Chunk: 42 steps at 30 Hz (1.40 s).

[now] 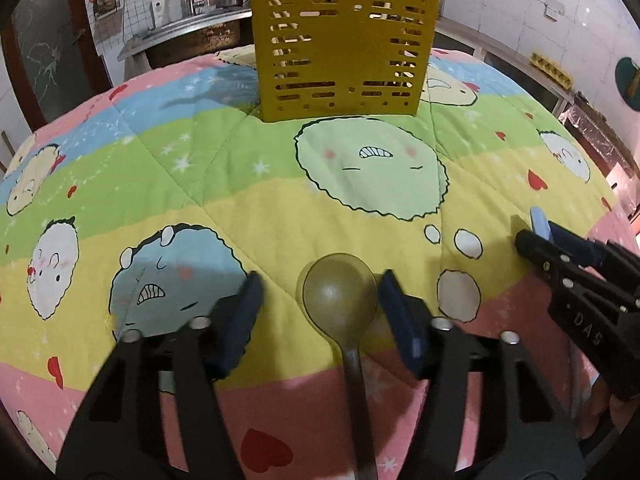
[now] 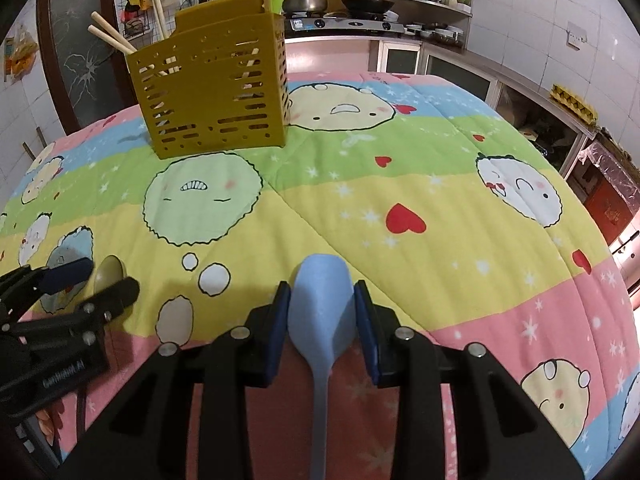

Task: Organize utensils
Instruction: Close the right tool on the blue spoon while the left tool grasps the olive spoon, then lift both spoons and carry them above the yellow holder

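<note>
On the left, the olive spoon (image 1: 340,300) is lying on the tabletop (image 1: 240,192), its long axis running six to twelve o'clock. The bowl is pointing to twelve, toward the yellow holder (image 1: 340,48) standing at the far end, well apart from it. The handle is running back to six o'clock and slipping out of sight under the left tool (image 1: 319,282). That tool is standing at medium width around the bowl. The three o'clock pad is sitting just beside the bowl's rim, and I cannot tell whether it is touching. The nine o'clock pad is clearly apart from the spoon, so nothing is being gripped.

Moving right, the blue spoon (image 2: 320,312) is pointing the same way, bowl to twelve and handle to six, with the handle's end cut off at the bottom edge. The right tool (image 2: 322,288) is standing narrow, its pads pressing on both flanks of the bowl and holding it. Whether the spoon is resting on the cartoon-print cloth (image 2: 400,184) or is raised above it is hard to make out. From here the holder is sitting at about eleven o'clock, with pale chopsticks (image 2: 112,38) sticking out of its top. Its inside is mostly hidden behind the slotted wall.
</note>
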Available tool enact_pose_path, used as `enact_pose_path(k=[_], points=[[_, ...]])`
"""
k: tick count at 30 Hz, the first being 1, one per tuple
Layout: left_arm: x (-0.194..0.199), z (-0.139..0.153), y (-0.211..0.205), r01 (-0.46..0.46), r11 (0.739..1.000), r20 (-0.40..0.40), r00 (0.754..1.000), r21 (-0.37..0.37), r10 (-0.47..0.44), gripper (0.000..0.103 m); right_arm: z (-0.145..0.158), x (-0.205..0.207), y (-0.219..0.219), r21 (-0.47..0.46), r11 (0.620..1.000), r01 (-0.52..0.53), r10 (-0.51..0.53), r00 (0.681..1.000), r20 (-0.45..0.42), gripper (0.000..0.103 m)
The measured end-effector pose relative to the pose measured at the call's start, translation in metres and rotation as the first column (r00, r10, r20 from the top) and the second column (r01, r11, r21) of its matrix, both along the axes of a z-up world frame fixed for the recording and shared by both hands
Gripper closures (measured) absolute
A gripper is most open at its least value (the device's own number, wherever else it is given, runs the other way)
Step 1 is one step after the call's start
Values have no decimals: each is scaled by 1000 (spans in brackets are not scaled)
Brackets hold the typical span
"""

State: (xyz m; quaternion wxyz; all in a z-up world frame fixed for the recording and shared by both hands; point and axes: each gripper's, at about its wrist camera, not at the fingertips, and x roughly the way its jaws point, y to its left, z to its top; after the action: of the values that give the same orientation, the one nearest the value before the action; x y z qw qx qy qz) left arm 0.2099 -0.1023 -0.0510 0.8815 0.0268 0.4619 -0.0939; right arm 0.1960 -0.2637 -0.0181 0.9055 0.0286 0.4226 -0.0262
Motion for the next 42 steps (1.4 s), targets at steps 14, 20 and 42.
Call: enact_pose_path(k=[14,20,42], points=[[3,25,-1,46,999,87,995,-22,-44,68,24,1,4,34,999,-6,5,999,50,70],[3,52,7,51,999,201,978,-8,-48,68,39,8,9,29,1000,-11,8,996,88,70],[42,88,54,-40,996,446,892,-74,69,68,71,50,28,36,999,-15,3,949,315,70]])
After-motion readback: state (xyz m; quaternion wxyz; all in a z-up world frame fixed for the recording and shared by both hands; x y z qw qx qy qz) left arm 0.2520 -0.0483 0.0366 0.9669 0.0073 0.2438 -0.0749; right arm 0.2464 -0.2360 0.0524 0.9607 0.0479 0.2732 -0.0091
